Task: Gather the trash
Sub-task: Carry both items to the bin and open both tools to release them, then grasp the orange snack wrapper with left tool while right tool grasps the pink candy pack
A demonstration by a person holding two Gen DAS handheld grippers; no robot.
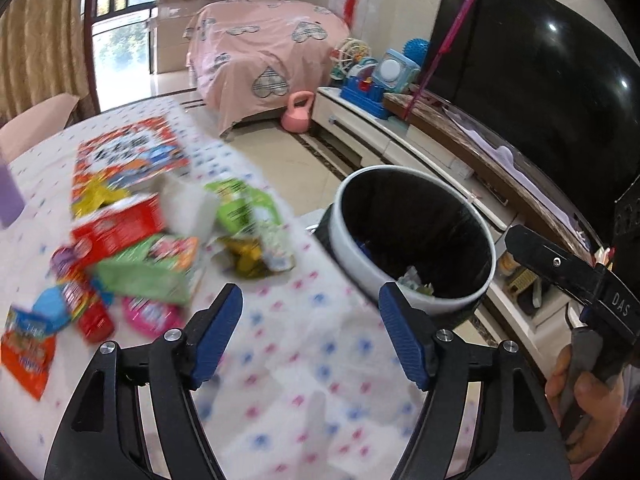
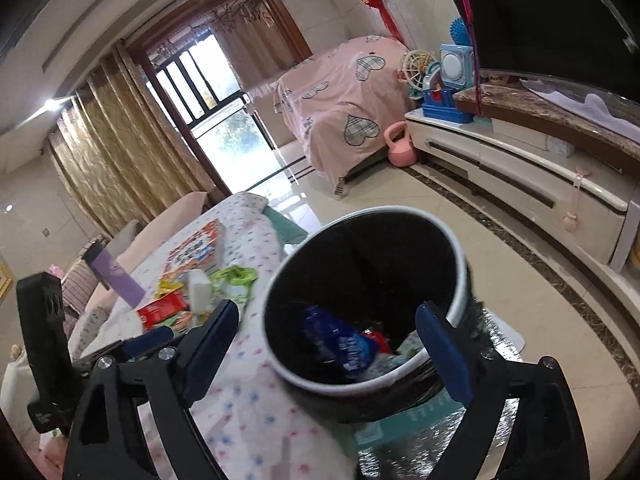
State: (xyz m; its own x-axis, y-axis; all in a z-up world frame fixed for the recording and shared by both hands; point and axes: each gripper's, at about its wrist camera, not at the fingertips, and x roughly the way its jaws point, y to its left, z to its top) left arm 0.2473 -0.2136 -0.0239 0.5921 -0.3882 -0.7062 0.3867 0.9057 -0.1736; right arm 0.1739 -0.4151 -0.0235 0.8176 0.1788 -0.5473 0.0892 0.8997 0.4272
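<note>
Blue-padded jaws of both grippers stand wide apart, holding nothing.

Left gripper hangs over the dotted tablecloth; blurred wrappers, apparently snack packets, lie beyond its left jaw. Right gripper frames the black-lined trash bin, a blue packet inside between its jaws.

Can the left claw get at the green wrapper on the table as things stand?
Probably yes: the left claw is open and empty above the table, and nothing stands between it and the green wrapper.
</note>
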